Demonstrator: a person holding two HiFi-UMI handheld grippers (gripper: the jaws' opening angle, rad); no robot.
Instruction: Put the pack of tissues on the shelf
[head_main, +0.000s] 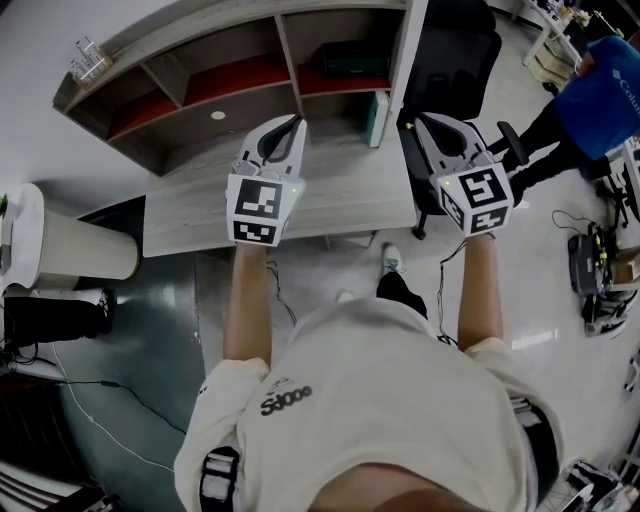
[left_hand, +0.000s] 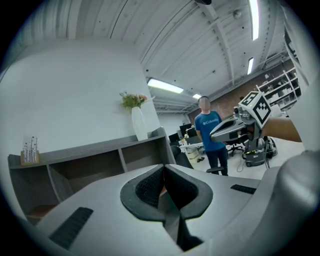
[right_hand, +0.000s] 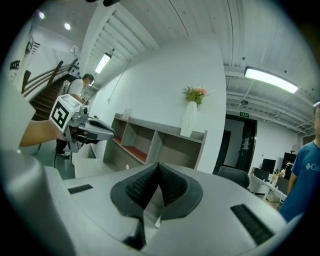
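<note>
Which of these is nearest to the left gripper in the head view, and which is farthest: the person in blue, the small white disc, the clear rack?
1. Small white disc: on the desk, just left of the left gripper tips.
2. Clear rack: at the left end of the shelf top.
3. Person in blue: far right, past the right gripper.

A pale wood-grain desk (head_main: 190, 215) lies under the left gripper (head_main: 296, 122), with a small white disc (head_main: 218, 115) ahead and to its left. A black office chair (head_main: 455, 45) stands just ahead of the right gripper (head_main: 420, 122). Farther right stands a person in a blue shirt (head_main: 605, 80). Beyond the left gripper rises a white vase (left_hand: 139, 124) of flowers.
</note>
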